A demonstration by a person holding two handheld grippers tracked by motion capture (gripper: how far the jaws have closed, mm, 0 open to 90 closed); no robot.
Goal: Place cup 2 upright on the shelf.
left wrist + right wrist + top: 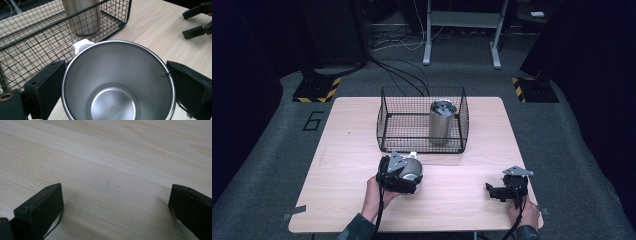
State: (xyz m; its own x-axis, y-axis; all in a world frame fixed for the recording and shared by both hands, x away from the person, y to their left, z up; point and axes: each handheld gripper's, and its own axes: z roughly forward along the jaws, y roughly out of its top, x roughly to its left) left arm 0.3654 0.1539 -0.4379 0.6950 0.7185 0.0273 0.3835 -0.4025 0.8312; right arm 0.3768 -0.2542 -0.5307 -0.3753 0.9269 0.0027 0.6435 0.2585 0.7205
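A steel cup (117, 82) with a white handle (81, 46) sits between the jaws of my left gripper (404, 176), which is shut on it from both sides. I look straight into the cup's empty inside. The cup (413, 170) is held just in front of the black wire basket (387, 135). Inside the basket, at its right side, a steel tumbler (442, 122) stands upright. My right gripper (495, 190) hovers low over the table's front right part, open, with only bare wood (112, 157) between its fingers (42, 205).
The wire basket (30, 45) stands at the back middle of the wooden table (347, 130). My right gripper (197, 21) appears beyond the cup in the left gripper view. Dark floor, cables and stand legs (428, 50) lie behind the table.
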